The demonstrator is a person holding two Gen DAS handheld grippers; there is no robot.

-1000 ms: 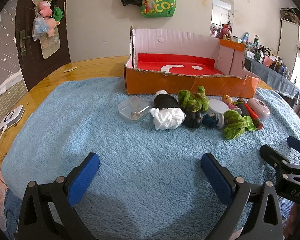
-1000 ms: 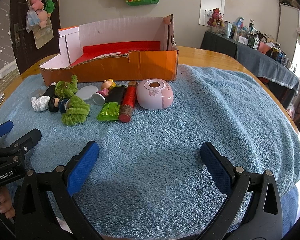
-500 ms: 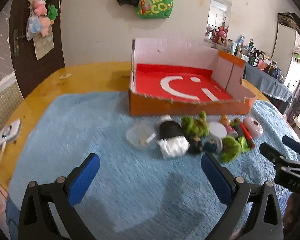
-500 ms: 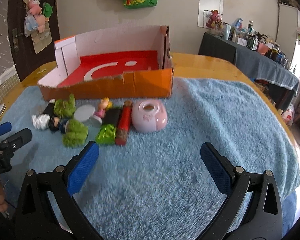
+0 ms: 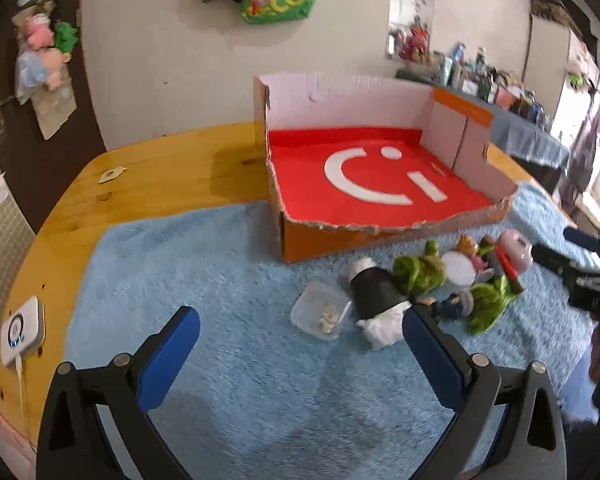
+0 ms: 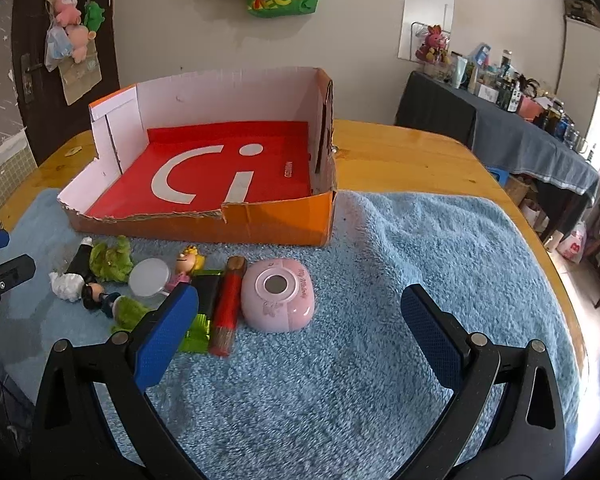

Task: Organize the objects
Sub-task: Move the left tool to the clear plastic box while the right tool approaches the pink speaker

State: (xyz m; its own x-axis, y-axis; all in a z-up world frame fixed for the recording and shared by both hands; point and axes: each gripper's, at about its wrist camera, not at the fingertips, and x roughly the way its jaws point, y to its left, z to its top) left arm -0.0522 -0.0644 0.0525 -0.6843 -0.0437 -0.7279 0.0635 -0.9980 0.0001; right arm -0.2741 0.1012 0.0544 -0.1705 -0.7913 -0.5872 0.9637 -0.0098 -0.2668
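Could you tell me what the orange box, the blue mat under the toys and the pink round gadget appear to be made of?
Orange open-topped box: corrugated cardboard, matte; its front edge is torn and ragged.
Fluffy blue mat: soft pile fabric, probably a towel or fleece; its surface is shaggy and uneven.
Pink round gadget: likely moulded plastic, smooth and glossy with a highlight along its rim.

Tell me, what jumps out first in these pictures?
The orange cardboard box with its red floor and white logo sits at the far edge of the blue towel, with nothing in it. A row of small toys lies before it, the pink round case at its right end, nearest the open right claw.
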